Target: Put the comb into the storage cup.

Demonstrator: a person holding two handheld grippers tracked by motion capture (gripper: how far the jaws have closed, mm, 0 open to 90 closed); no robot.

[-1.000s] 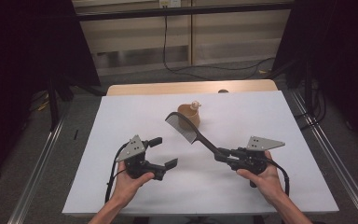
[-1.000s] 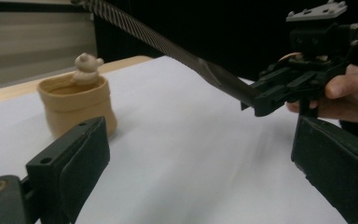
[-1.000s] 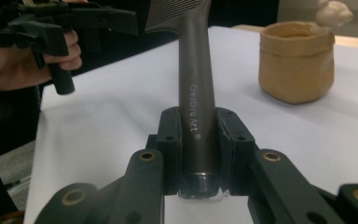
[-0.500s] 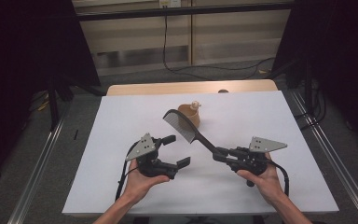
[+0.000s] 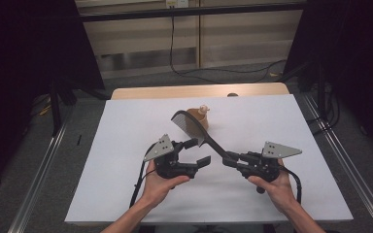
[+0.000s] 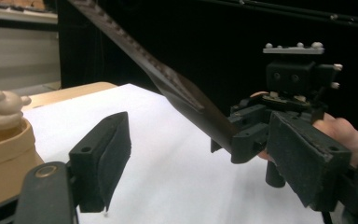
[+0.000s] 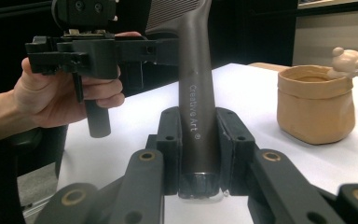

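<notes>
A black comb [image 5: 194,128] is held up over the white table, its handle [image 7: 196,102] clamped between the pads of my right gripper [image 5: 229,159], which is shut on it. The toothed head points toward the far left. My left gripper [image 5: 199,152] hangs just left of the handle, open. Its jaws have just been closing, with nothing between the pads [image 6: 114,154]. In the left gripper view the comb [image 6: 177,86] slants from the top left down into the right gripper [image 6: 247,133] beyond my jaws.
A tan pot [image 5: 196,120] with a small bear figure on its rim stands behind the comb at mid-table, also seen as the pot [image 7: 314,107] and the pot [image 6: 2,144]. The white sheet [image 5: 126,194] covers the table, with a wooden strip at the far edge.
The left gripper has moved right toward the comb's handle and its jaws have narrowed. The right gripper and comb have stayed put.
</notes>
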